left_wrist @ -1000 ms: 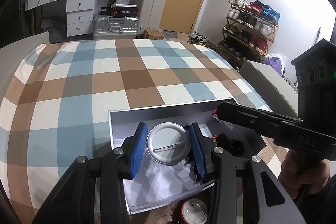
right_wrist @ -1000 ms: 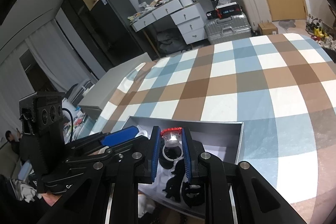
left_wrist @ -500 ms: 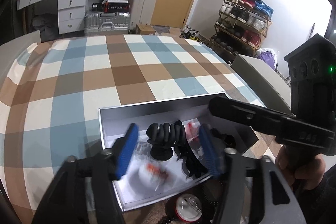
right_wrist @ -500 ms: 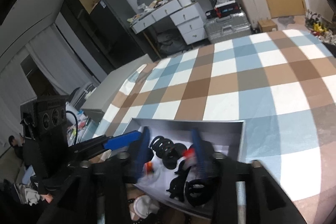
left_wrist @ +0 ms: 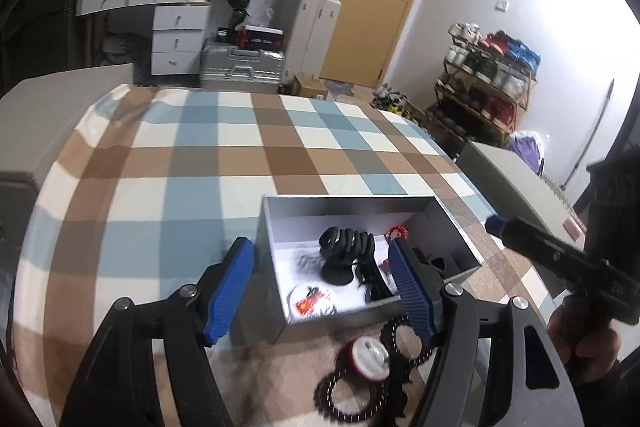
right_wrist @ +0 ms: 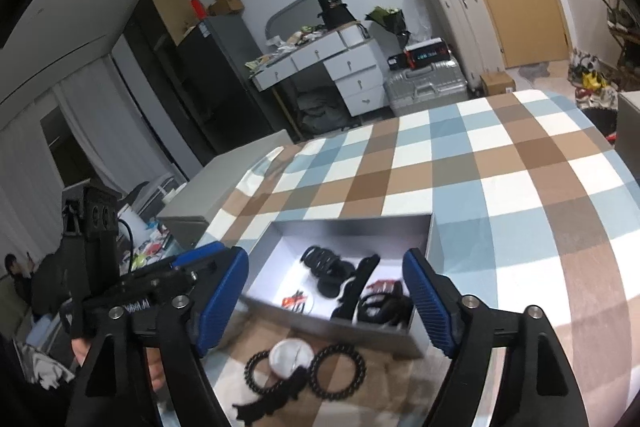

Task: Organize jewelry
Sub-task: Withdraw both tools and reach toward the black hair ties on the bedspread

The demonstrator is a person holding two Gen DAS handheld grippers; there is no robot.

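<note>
Two grippers hang wide apart and empty above a grey box (left_wrist: 362,205) that sits on the checked cloth (left_wrist: 200,163) in the lower middle of both views. The left gripper (left_wrist: 320,287) straddles the box's near-left corner; the right gripper (right_wrist: 326,301) frames the box's near edge.

Inside the box lie a coiled black band (left_wrist: 346,241), a white badge with red print (left_wrist: 310,301) and a small red-rimmed piece (left_wrist: 396,233). Still outside, at the lower edge of each frame, are black beaded bracelets (right_wrist: 338,367) and a round white badge (right_wrist: 290,354) resting between them.

The bracelets look light, limp and likely to sag, so a pinch across one strand of beads seems the best hold; the badge looks stiff, smooth and thin, better taken by its rim.

Only the left view shows the badge's red rim (left_wrist: 366,359) and the right gripper's finger entering from the right. Only the right view shows a black tassel-like piece (right_wrist: 266,401) below the bracelets.
</note>
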